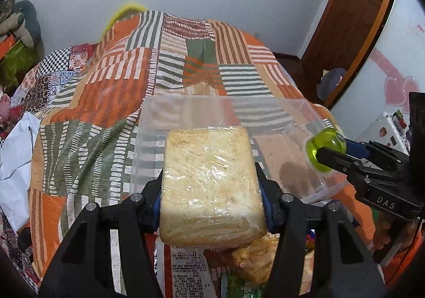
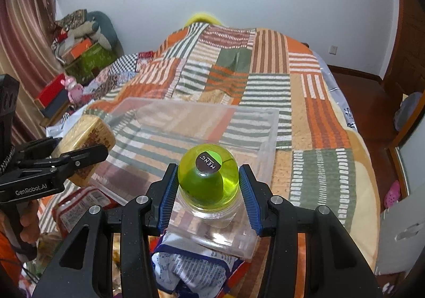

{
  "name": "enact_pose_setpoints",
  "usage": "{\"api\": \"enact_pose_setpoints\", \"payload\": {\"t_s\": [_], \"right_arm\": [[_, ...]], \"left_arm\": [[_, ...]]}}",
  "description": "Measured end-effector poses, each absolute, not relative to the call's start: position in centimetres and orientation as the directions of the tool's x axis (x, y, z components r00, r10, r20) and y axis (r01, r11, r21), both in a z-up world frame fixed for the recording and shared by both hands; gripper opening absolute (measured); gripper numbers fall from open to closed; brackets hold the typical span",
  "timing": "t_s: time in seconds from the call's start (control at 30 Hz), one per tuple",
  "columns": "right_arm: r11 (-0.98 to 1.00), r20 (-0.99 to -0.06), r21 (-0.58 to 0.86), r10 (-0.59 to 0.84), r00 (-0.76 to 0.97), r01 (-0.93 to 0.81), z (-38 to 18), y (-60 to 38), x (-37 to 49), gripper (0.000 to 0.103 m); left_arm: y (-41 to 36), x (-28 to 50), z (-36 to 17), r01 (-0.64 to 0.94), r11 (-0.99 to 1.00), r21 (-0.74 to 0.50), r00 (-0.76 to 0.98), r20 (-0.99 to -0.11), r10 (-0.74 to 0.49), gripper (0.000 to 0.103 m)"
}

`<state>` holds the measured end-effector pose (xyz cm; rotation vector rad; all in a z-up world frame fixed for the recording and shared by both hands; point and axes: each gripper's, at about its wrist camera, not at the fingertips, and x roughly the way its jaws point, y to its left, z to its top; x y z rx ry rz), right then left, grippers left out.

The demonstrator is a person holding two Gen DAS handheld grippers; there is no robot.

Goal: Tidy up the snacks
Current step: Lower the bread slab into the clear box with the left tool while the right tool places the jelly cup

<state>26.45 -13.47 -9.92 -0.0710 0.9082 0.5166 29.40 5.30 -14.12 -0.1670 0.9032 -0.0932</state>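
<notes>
A: What do we hold on the left?
B: Our left gripper point(image 1: 212, 186) pinches a wrapped bread block point(image 1: 209, 181) above the clear bin point(image 1: 305, 109).
A: And right?
B: Our right gripper point(image 2: 208, 189) clamps a green-capped jar point(image 2: 208, 178) over the bin's near edge, on the striped quilt point(image 2: 318, 117).

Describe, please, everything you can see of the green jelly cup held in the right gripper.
The green jelly cup is a small dome of clear plastic filled with translucent yellow-green jelly, on a wider clear base. A dark round sticker with white lettering sits on its top. It is clamped between the blue ribbed pads of the right gripper, one pad on each side. It hangs over the near rim of the clear plastic bin, touching nothing else. From the left wrist view it shows side-on.
</notes>
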Motion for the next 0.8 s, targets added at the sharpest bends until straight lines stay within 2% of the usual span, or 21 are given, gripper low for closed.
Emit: {"api": "enact_pose_setpoints", "payload": {"t_s": [0.4, 0.8], "right_arm": [[0.873, -0.806, 0.140, 0.375, 0.459, -0.467, -10.9, -12.6, 26.4, 0.044], [0.872, -0.759, 0.153, 0.405, 0.510, -0.465, -7.6, -14.2, 24.4, 0.044]], "left_arm": [[4.9, 28.9, -13.4, 0.022, 0.988, -0.153, 0.642, -0.755, -0.131, 0.056], [4.9, 25.5, -10.8, 0.011, 0.992, -0.122, 0.682, -0.725, -0.097, 0.056]]}}
